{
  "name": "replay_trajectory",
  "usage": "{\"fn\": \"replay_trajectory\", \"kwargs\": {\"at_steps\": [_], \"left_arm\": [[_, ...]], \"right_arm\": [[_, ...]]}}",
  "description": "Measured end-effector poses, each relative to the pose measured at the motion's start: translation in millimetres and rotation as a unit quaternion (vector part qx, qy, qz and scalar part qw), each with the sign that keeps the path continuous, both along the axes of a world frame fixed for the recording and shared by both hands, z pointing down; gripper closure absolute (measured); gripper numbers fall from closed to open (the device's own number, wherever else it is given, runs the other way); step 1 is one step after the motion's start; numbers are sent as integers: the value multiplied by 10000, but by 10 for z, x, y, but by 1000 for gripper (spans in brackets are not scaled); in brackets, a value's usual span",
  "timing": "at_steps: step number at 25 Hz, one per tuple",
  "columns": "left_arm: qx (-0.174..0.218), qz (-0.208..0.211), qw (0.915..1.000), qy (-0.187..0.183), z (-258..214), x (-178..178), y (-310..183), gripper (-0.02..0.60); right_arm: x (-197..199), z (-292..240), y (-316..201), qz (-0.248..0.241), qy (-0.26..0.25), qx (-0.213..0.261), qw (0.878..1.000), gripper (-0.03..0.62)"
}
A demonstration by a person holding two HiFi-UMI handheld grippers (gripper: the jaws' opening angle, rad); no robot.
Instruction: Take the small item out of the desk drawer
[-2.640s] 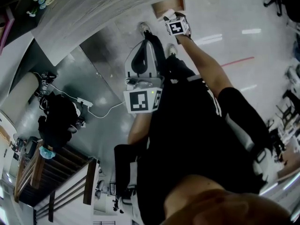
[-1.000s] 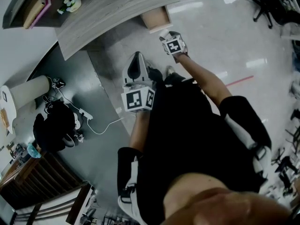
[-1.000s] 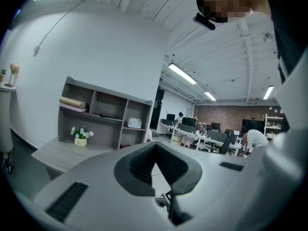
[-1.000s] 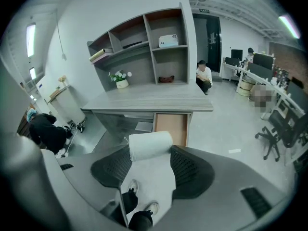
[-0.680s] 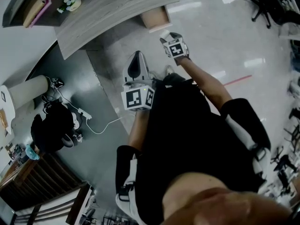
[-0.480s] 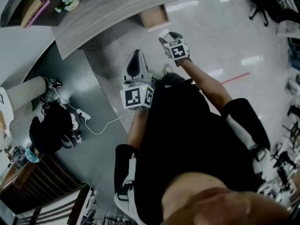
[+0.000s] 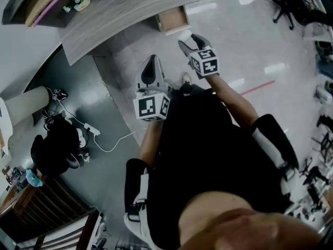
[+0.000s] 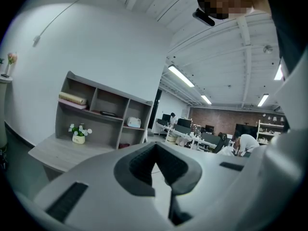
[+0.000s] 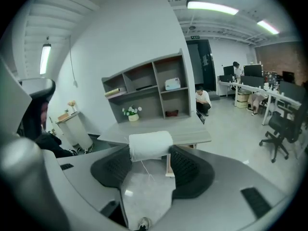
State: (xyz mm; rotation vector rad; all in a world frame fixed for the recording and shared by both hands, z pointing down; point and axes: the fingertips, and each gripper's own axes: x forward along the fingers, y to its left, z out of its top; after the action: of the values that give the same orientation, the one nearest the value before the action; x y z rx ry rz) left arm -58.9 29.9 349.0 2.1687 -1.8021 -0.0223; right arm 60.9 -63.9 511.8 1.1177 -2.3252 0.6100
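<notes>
Withdrawal step, seemingly complete: the right gripper point(image 9: 150, 154) grasps the small white rolled item point(image 9: 149, 146), apart from the open light-wood desk drawer point(image 7: 171, 20) beyond; the left gripper point(image 8: 156, 160) is clenched, empty. Next: place it somewhere.

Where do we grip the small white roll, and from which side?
By its two flat ends, as the right tongs hold the small white soft-looking roll now: it lies crosswise, one jaw per end. Approach square to its long curved side; that round surface would likely slip out.
</notes>
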Motion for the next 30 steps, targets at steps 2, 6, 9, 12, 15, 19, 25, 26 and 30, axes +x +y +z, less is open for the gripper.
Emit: {"fn": "replay_trajectory", "kwargs": {"at_steps": [2, 6, 9, 12, 15, 19, 25, 26, 30], "left_arm": [[29, 14, 10000, 10, -16, -31, 18, 583], [105, -75, 9999, 31, -80, -80, 54, 583], [180, -108, 9998, 31, -117, -97, 53, 583], [226, -99, 9997, 22, -166, -90, 66, 583], [280, -86, 9996, -17, -214, -70, 103, 583], [313, -87, 9995, -55, -246, -86, 132, 583], [313, -63, 9995, -82, -248, -55, 139, 583], [312, -52, 9995, -79, -243, -47, 136, 583], [307, -8, 9995, -87, -226, -44, 117, 583]], "right_arm": [[-13, -218, 44, 21, -153, 131, 9998, 344], [-1, -648, 134, 28, -435, 469, 9980, 344], [15, -941, 201, 12, -662, 685, 9955, 344], [40, -1229, 290, -6, -846, 907, 9923, 344], [75, -1489, 400, -15, -1050, 1086, 9885, 344], [52, -1728, 561, -155, -1208, 1312, 9838, 344], [54, -1829, 737, -305, -1228, 1491, 9807, 344], [53, -1826, 754, -306, -1239, 1485, 9806, 344], [28, -1824, 783, -327, -1259, 1491, 9802, 344]]}}
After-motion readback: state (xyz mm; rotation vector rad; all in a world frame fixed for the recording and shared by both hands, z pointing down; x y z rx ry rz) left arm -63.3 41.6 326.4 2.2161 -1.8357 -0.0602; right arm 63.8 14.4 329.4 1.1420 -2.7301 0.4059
